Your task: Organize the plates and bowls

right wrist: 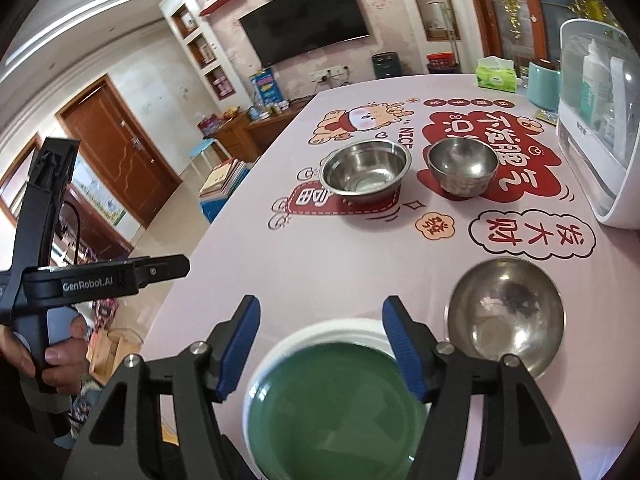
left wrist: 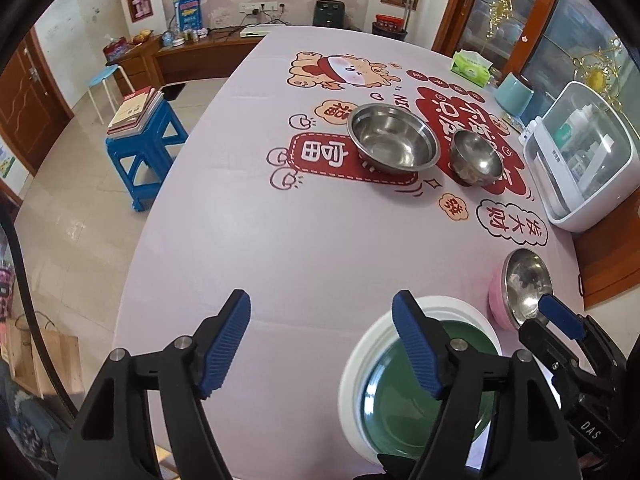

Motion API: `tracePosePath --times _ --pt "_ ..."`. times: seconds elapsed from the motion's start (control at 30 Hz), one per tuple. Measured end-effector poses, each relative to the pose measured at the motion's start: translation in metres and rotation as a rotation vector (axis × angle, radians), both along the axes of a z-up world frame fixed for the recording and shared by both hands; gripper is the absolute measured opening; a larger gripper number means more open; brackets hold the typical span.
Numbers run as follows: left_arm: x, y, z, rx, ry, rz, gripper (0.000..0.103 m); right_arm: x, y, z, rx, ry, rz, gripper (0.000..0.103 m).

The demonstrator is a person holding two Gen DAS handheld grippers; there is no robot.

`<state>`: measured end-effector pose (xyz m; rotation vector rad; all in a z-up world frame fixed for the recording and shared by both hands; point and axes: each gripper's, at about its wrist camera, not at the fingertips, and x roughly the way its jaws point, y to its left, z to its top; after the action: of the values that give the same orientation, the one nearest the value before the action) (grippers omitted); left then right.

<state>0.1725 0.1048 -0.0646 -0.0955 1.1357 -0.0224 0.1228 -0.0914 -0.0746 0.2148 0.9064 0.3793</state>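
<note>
A green plate [left wrist: 400, 408] [right wrist: 332, 408] lies stacked in a white plate [left wrist: 360, 360] [right wrist: 320, 328] at the near edge of the table. My left gripper [left wrist: 322, 300] hangs open above the cloth, its right finger over the plates' rim, nothing between its pads. My right gripper [right wrist: 322, 304] is open too, hovering over the green plate without touching it. To the right, a steel bowl [left wrist: 526, 280] [right wrist: 506, 316] sits in a pink bowl [left wrist: 496, 300]. Farther back stand a wide steel bowl [left wrist: 394, 142] [right wrist: 366, 172] and a smaller steel bowl [left wrist: 476, 156] [right wrist: 464, 166].
A white lidded appliance [left wrist: 580, 160] [right wrist: 592, 140] stands along the table's right side, with a teal canister [left wrist: 514, 94] and a tissue pack [left wrist: 472, 66] behind it. Off the left table edge is a blue stool [left wrist: 144, 148] stacked with books. A hand [right wrist: 60, 356] holds the left gripper's handle.
</note>
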Motion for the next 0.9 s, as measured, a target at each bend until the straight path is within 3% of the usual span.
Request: tracePosePath --times 0.4,0.9 --pt "0.055 0.038 0.008 0.005 -0.006 -0.117 0.077 0.033 0.032 0.011 -0.003 0.001 -0.142 0.066" --pt "0.135 0.038 0.010 0.016 -0.040 -0.281 0.078 0.087 0.047 0.020 -0.035 -0.040 -0.284 0.066"
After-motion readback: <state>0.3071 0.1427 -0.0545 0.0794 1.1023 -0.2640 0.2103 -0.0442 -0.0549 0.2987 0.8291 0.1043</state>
